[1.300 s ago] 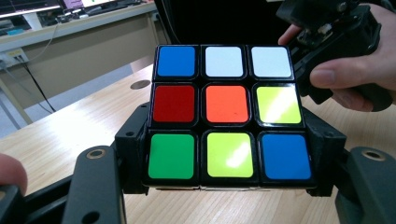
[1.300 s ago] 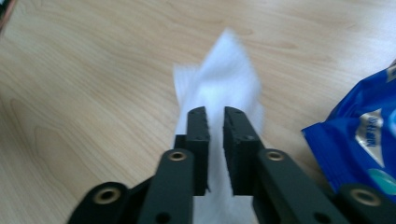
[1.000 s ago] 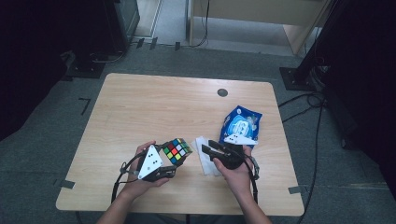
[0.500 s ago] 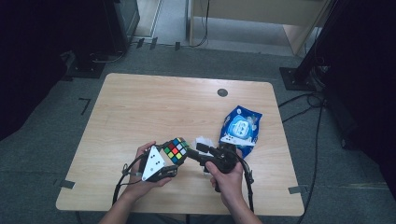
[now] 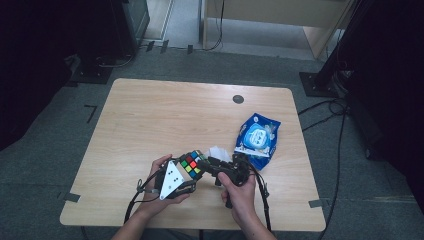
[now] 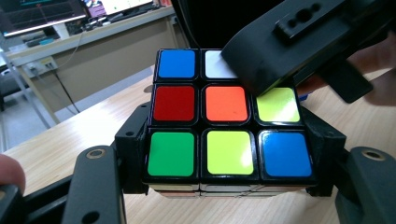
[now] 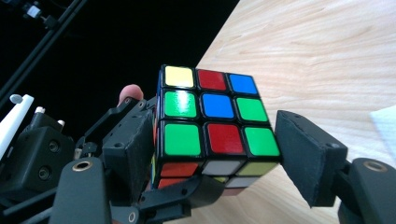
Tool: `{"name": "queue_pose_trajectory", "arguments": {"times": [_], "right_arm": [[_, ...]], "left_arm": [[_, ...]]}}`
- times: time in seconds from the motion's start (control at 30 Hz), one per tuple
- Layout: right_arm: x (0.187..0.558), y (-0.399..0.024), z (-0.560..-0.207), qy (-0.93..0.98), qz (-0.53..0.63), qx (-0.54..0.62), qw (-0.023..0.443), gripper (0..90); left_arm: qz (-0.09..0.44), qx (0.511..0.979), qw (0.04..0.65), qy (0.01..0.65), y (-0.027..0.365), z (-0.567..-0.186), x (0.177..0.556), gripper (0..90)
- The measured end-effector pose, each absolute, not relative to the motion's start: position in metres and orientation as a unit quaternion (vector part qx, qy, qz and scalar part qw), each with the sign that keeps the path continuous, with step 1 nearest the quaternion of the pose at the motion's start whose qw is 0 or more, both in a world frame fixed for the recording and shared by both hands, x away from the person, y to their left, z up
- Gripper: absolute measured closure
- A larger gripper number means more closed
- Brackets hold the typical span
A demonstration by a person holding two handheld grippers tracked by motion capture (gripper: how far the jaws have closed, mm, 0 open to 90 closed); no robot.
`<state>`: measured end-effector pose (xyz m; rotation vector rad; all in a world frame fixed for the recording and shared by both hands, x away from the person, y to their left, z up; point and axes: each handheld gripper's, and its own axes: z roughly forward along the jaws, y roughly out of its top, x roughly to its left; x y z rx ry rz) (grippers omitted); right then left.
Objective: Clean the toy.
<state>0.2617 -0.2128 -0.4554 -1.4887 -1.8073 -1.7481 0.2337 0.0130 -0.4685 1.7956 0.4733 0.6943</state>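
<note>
The puzzle cube (image 6: 227,122) sits clamped between the left gripper (image 6: 224,154)'s jaws, held just above the table (image 5: 150,120)'s near edge. The right gripper (image 7: 219,154)'s jaws have just been opening; they now stand wide around the cube's side layer, the right pad clear of it, so that grip looks released, probably after a twist. Beyond lie a white tissue (image 5: 218,151) and a blue packet (image 5: 257,139).

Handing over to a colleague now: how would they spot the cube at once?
On the wooden table, look at the near edge where both hands meet. The cube sits clamped in the left gripper, left of a blue packet. Its multicoloured stickered squares set it apart.
</note>
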Motion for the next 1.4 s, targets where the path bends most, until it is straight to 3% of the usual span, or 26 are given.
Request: {"name": "queue_pose_trajectory", "arguments": {"times": [0.2, 0.27, 0.37, 0.5, 0.6, 0.8, 1.03, 1.17, 1.4], "right_arm": [[0.264, -0.214, -0.459, -0.600, -0.604, -0.503, 0.150, 34.1], [0.263, -0.214, -0.458, -0.608, -0.599, -0.502, 0.139, 34.2], [0.259, -0.211, -0.454, -0.631, -0.588, -0.496, 0.098, 34.5], [0.247, -0.197, -0.441, -0.693, -0.552, -0.464, -0.022, 34.5], [0.241, -0.185, -0.435, -0.727, -0.517, -0.444, -0.078, 34.4], [0.248, -0.205, -0.430, -0.682, -0.580, -0.444, -0.028, 36.4], [0.253, -0.215, -0.449, -0.696, -0.559, -0.443, -0.078, 37.3], [0.251, -0.188, -0.466, -0.723, -0.545, -0.420, -0.059, 35.5], [0.244, -0.167, -0.469, -0.717, -0.552, -0.418, -0.077, 32.3]], "left_arm": [[0.285, 0.756, 0.555, 0.199, 0.015, -0.468, 0.235, 34.0], [0.285, 0.759, 0.551, 0.198, 0.014, -0.470, 0.235, 33.9], [0.286, 0.763, 0.544, 0.201, 0.012, -0.471, 0.236, 33.8], [0.294, 0.773, 0.524, 0.205, 0.006, -0.473, 0.237, 32.9], [0.293, 0.776, 0.518, 0.207, 0.007, -0.474, 0.238, 33.8], [0.260, 0.769, 0.526, 0.252, 0.021, -0.470, 0.250, 34.1], [0.179, 0.709, 0.572, 0.372, 0.061, -0.464, 0.276, 34.1], [0.168, 0.703, 0.581, 0.373, 0.058, -0.461, 0.274, 34.1], [0.151, 0.711, 0.584, 0.362, 0.043, -0.461, 0.268, 34.1]]}}
